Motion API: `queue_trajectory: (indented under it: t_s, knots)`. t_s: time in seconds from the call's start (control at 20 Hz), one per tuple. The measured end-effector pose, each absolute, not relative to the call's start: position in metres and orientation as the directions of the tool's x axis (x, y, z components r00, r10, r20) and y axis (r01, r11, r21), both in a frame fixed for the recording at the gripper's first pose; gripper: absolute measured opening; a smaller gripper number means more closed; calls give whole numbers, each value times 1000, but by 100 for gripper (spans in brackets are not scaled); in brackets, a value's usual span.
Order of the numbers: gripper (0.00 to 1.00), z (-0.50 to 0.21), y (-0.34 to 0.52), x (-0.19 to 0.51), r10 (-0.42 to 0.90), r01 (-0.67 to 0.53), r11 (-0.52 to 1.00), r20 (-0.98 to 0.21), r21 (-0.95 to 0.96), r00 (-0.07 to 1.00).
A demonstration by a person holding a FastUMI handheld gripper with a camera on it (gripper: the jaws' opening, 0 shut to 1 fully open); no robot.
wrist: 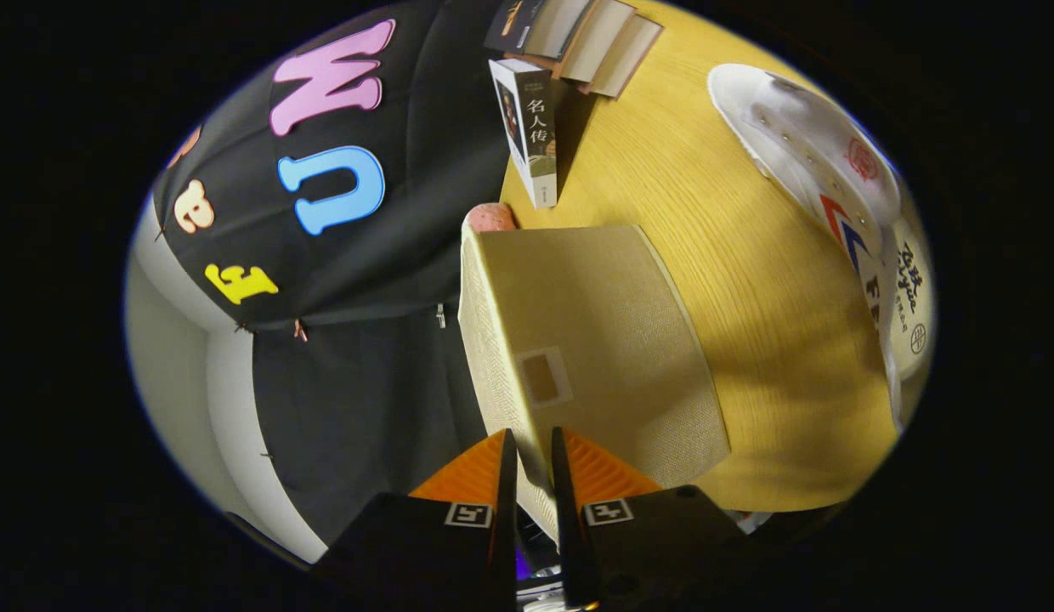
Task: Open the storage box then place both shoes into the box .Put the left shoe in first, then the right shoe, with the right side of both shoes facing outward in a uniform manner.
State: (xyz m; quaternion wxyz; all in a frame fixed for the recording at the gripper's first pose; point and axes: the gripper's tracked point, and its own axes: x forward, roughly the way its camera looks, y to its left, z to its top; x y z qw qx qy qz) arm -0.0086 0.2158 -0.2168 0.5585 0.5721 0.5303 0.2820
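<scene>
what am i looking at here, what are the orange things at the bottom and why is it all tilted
The orange things are the tongs, a two-finger tool a person holds by hand. The camera rides on it and looks forward along the fingers, so the scene tilts when the hand does. The fingers are nearly closed on the thin edge of the beige woven fabric storage box lid. Beyond lies the yellow wooden table, with a white sneaker, an upright book and more books.
</scene>
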Motion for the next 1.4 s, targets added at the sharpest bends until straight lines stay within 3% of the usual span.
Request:
queue_trajectory:
  t_s: [0.05,0.25,0.5,0.75,1.0,1.4]
  knots:
    - [20,-214,219,-14,924,282,193,-271,940,270]
    - [5,-209,221,-11,914,204,235,-287,950,286]
    - [5,-156,224,-5,921,180,167,-218,969,323]
    - [5,-77,251,-11,927,7,203,-195,979,321]
    - [5,-30,332,-15,946,-64,188,-163,980,279]
    - [5,-23,458,-35,956,-127,236,-207,963,206]
